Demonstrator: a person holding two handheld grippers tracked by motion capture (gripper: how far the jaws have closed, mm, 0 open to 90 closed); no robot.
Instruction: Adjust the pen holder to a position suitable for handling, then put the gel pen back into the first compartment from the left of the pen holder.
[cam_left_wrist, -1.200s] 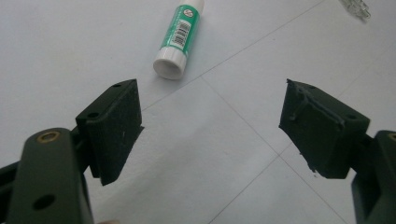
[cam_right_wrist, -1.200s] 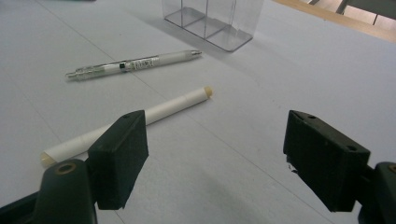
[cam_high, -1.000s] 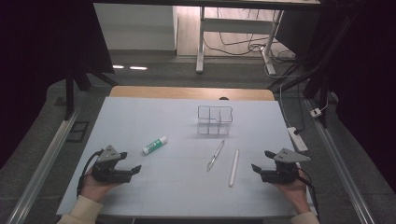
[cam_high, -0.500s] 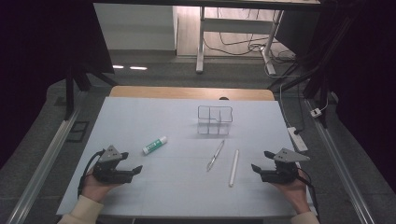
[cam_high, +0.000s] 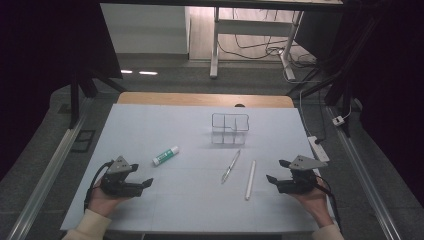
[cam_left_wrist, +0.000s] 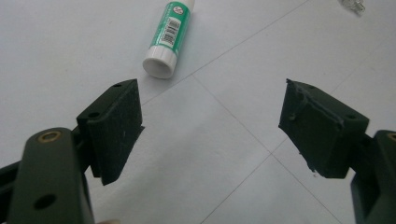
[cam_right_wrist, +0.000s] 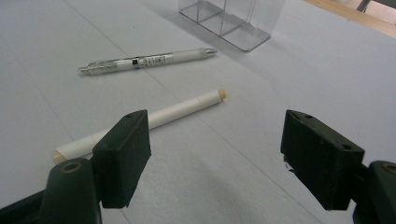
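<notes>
1. The left gripper (cam_high: 146, 183) rests on the table (cam_high: 150, 125), jaws spread wide, holding nothing.
2. The glue stick (cam_high: 165, 155) lies flat just beyond it, long axis diagonal, white end toward the clear box (cam_high: 230, 128).
3. The right gripper (cam_high: 275, 171) is also spread and empty.
4. Beside it lie a white stick (cam_high: 250, 179) and a pen (cam_high: 231, 165), both pointing roughly away from the person.

Pale table (cam_high: 150, 120) w/ glue stick (cam_high: 165, 155), pen (cam_high: 230, 166), white stick (cam_high: 250, 179), clear organizer (cam_high: 229, 128).
</notes>
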